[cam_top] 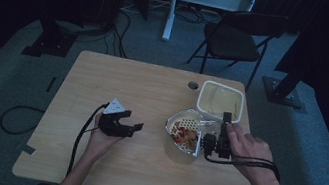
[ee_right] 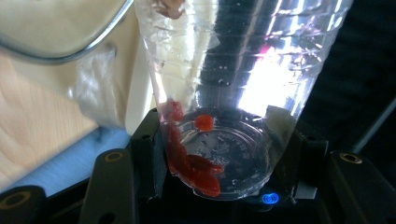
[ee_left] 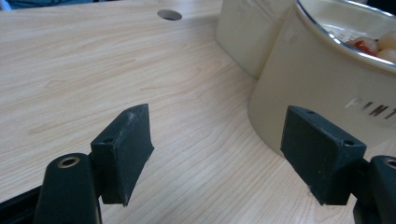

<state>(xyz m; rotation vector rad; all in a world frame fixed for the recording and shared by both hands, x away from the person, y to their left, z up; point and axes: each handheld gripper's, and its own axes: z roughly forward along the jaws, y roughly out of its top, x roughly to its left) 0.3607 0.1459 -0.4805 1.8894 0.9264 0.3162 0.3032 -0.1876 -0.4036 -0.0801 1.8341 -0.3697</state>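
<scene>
My right gripper (cam_top: 217, 142) is shut on a clear plastic cup (ee_right: 224, 93), held tipped toward a metal strainer (cam_top: 185, 129). Red sauce smears and a few bits cling to the cup's bottom between the jaws (ee_right: 219, 154). The strainer holds pale and red food pieces (cam_top: 185, 135) and rests on a round cream tub (ee_left: 317, 88). My left gripper (cam_top: 133, 128) lies low over the wooden table (cam_top: 143, 89), left of the tub, open with nothing between its jaws (ee_left: 217, 149).
A rectangular cream container (cam_top: 220, 99) stands just behind the strainer, near the table's right edge. A cable hole (cam_top: 193, 84) sits beside it. A folding chair (cam_top: 237, 39) stands beyond the table. The left gripper's cable (cam_top: 80, 134) trails toward the front edge.
</scene>
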